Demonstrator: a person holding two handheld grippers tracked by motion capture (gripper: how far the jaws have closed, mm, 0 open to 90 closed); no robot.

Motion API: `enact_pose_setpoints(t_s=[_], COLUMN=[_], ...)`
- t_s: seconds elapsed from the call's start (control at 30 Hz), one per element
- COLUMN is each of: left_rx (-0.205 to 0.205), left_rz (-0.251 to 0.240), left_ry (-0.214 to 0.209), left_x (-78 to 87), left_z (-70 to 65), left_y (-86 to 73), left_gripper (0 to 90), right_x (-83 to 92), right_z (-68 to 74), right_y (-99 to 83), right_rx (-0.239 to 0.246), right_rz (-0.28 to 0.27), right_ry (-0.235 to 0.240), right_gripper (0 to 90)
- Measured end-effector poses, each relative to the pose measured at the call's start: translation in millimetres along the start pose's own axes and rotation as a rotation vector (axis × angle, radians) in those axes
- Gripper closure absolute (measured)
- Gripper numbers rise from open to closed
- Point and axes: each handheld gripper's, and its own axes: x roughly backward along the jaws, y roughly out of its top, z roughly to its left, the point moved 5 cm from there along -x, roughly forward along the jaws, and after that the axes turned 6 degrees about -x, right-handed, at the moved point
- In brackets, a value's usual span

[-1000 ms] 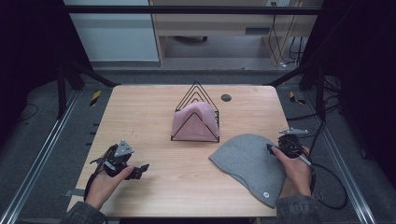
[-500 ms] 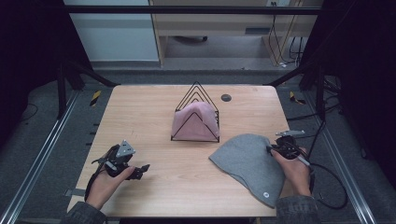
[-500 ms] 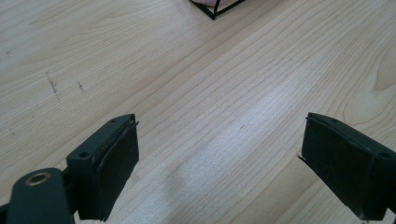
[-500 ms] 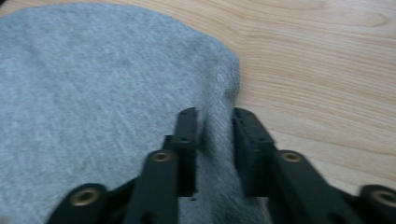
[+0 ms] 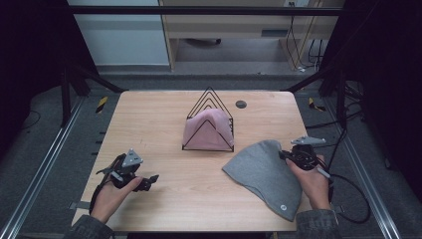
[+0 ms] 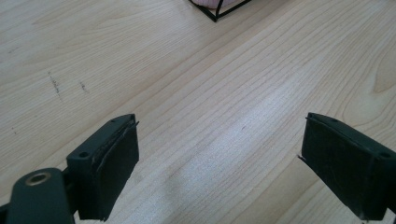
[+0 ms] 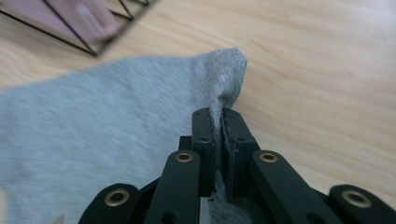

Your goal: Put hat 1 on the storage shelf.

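A grey knit beanie (image 5: 266, 172) lies flat at the table's front right. My right gripper (image 5: 284, 155) is shut on its right edge; in the right gripper view the grey fabric (image 7: 140, 121) is pinched between the closed jaws of that gripper (image 7: 218, 114) and rises a little there. A pink beanie (image 5: 207, 130) is draped over a black wire rack (image 5: 209, 102) at the table's middle. My left gripper (image 5: 152, 179) rests near the front left, open, and in the left gripper view the gripper (image 6: 219, 154) has only bare wood between its jaws.
A small dark round disc (image 5: 241, 104) sits on the wooden table (image 5: 149, 124) behind the rack. Cables trail from both grippers off the table's sides. The corner of the wire rack (image 6: 219, 11) appears at the top of the left gripper view.
My right gripper has shifted slightly up and away along the grey beanie's right edge, lifting that edge a little. The left gripper has stayed put.
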Motion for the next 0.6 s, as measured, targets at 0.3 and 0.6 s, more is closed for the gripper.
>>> enact_pose_setpoints(t_s=[0.3,0.6], left_rx=[-0.008,-0.018], left_rz=[-0.009,-0.019], left_ry=[-0.028,-0.065], left_x=[-0.3,-1.7], left_z=[-3.0,-8.0], left_y=[2.3,3.5], left_gripper=[10.1,9.2], right_x=[35.5,60.0], right_z=[44.5,85.5], right_y=[28.2,47.0], right_rx=[0.093,0.201], right_rz=[-0.118,-0.145], right_ry=[0.103,0.186], right_gripper=[85.3,85.4])
